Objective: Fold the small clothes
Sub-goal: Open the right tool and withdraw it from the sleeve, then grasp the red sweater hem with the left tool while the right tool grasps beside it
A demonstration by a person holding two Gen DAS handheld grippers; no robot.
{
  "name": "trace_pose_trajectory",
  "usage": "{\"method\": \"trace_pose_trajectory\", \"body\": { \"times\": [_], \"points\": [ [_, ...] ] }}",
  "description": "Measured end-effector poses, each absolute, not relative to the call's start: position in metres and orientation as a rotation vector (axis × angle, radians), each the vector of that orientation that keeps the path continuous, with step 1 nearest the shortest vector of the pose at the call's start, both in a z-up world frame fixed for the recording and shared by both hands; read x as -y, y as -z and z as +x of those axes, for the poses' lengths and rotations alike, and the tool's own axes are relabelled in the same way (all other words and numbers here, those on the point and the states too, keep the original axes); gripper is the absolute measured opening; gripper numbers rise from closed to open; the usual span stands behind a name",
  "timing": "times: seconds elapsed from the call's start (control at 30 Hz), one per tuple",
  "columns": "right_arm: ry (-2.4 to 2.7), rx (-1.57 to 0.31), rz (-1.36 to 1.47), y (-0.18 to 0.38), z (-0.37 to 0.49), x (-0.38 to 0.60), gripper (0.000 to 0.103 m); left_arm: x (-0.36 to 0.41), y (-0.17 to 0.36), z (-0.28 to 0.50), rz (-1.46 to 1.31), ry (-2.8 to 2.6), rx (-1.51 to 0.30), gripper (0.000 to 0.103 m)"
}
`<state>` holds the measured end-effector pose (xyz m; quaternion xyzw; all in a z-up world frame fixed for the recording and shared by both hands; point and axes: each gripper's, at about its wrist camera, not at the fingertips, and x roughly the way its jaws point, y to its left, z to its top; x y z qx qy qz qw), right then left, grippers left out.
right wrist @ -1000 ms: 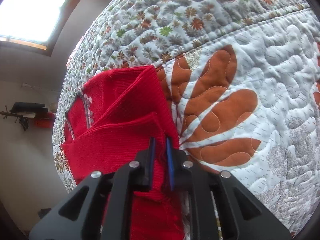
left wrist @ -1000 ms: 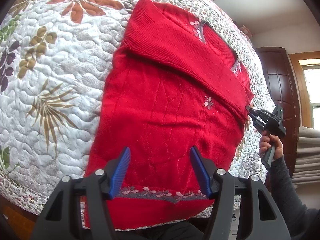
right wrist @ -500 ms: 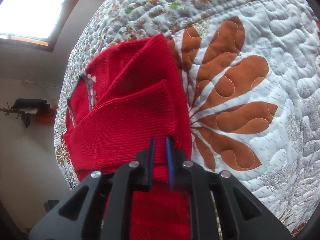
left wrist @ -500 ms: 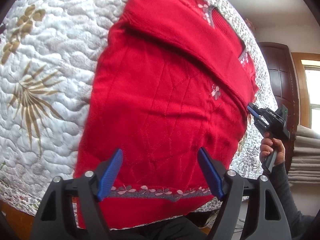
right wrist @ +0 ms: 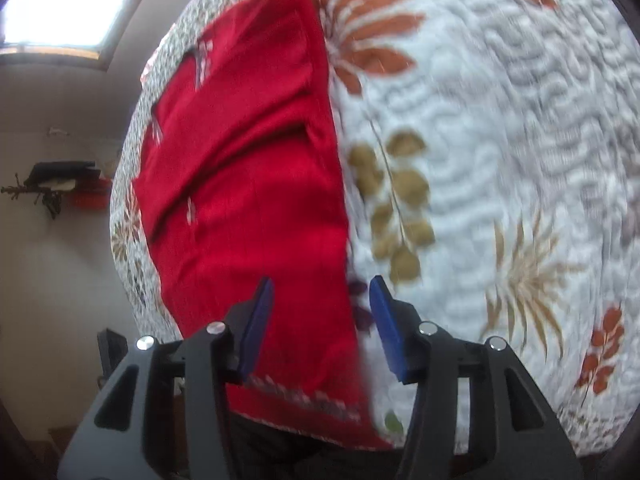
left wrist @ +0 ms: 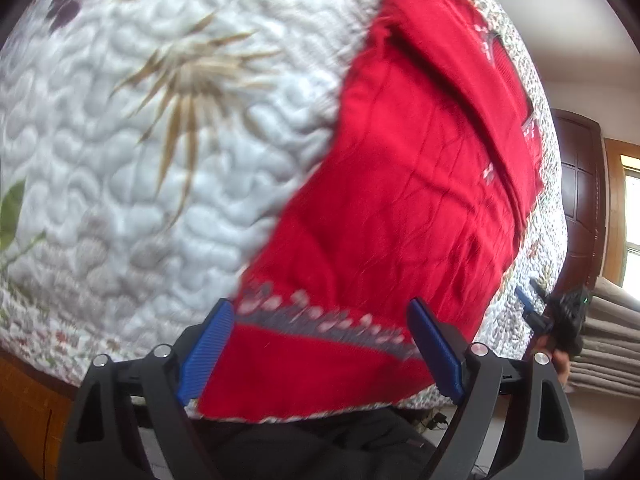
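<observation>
We count one red sweater (left wrist: 408, 184) on one floral quilt (left wrist: 120, 160), and two grippers: the left gripper (left wrist: 320, 344), the right gripper (right wrist: 322, 320).

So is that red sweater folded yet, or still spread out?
Partly folded: the red sweater lies flat on the quilt with its sleeves folded across the chest; the body remains full length.

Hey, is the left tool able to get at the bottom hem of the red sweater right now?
Probably yes. The left tool is open, its jaws straddling the patterned hem of the red sweater at the quilt edge, with nothing lying between them.
</observation>
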<state>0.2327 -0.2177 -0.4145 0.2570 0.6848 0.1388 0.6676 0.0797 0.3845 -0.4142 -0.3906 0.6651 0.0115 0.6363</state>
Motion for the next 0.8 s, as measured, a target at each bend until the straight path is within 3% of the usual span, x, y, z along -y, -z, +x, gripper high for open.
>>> {"method": "trace_pose_trajectory", "body": {
  "times": [0.33, 0.8],
  "points": [
    [-0.326, -1.777, 0.557, 0.459, 0.079, 0.210, 0.057, -0.382, 0.458, 0.019, -0.987, 0.046, -1.588, 0.088],
    [-0.384, -1.763, 0.511, 0.493, 0.072, 0.185, 0.054, -0.358, 0.479, 0.011, -0.965, 0.083, -1.672, 0.085]
  ]
}}
